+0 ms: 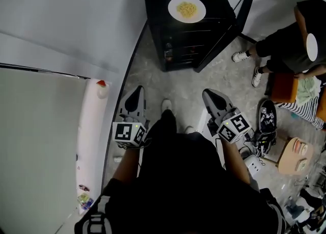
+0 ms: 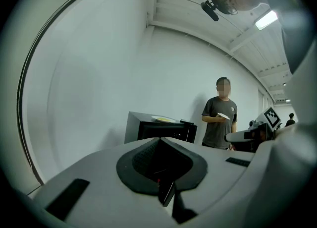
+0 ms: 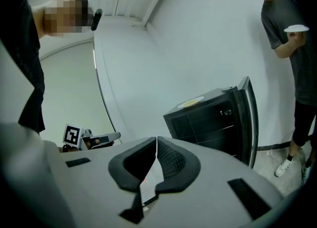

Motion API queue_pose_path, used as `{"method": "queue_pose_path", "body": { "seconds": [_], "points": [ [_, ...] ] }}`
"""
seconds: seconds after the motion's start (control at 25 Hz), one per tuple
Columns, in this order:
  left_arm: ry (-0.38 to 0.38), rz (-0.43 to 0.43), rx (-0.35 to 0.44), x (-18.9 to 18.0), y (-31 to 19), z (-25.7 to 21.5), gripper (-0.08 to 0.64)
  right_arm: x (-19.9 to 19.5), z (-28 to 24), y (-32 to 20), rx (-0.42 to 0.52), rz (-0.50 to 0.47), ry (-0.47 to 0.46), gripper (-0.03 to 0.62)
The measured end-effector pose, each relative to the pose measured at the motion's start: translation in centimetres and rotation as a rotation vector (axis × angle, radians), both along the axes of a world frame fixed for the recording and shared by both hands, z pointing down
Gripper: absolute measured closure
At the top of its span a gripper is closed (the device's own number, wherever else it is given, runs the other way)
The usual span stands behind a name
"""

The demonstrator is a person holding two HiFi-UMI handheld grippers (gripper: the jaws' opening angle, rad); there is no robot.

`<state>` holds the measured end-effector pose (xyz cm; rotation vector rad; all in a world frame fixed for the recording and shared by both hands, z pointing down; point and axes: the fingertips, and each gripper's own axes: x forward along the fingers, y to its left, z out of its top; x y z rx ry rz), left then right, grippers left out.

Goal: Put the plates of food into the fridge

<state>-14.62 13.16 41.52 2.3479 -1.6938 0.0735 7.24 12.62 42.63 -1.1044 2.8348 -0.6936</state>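
you stand facing the black fridge (image 1: 186, 45), its door (image 1: 226, 29) swung wide open to the right. one white plate (image 1: 187, 9) of yellow food sits on top of the fridge, not inside it. no plate shows on the dark shelves, as far as they can be seen.

your left gripper (image 1: 136, 93) hangs low in front of you, jaws pressed together with nothing between them. your right gripper (image 1: 210, 95) is the same: jaws closed tip to tip and empty. both point toward the fridge but are well apart from it and from the plate.

to the right of the fridge stands a second person (image 3: 292, 48) holding another white plate (image 3: 296, 28) in one hand. what is on that plate cannot be made out.

by the look of things the job has barely begun. the fridge is open and ready, which is the one step that appears done. the plate on top has yet to be picked up and set on a shelf, and the plate in the other person's hand may have to follow. to take either, you would first need to part the jaws and step closer.
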Motion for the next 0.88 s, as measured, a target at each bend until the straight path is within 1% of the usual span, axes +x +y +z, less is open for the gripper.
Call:
{"method": "queue_pose_path", "body": {
  "seconds": [0.12,0.32,0.48,0.64,0.72,0.88],
  "points": [
    [0.021,0.01,-0.019,-1.1,-1.7,0.7,0.538,-1.1,0.0,-1.9,-0.023,0.021,0.002,0.568],
    [0.013,0.073,-0.012,-2.2,-4.6,1.0,0.538,-2.9,-0.1,-4.7,-0.038,0.054,0.011,0.568],
    [0.025,0.121,-0.009,-2.5,-7.0,1.2,0.538,-4.1,-0.4,-6.6,-0.045,0.075,0.007,0.568],
    [0.042,0.135,-0.006,-2.3,-8.6,0.8,0.538,-4.4,-0.9,-7.9,-0.077,0.082,-0.046,0.566],
    [0.038,0.141,-0.005,-2.2,-9.4,0.8,0.538,-4.4,-1.0,-9.0,-0.09,0.085,-0.064,0.567],
    [0.032,0.124,-0.02,-1.8,-10.5,1.1,0.538,-4.0,-0.9,-10.8,-0.11,0.078,-0.088,0.566]
  ]
}}
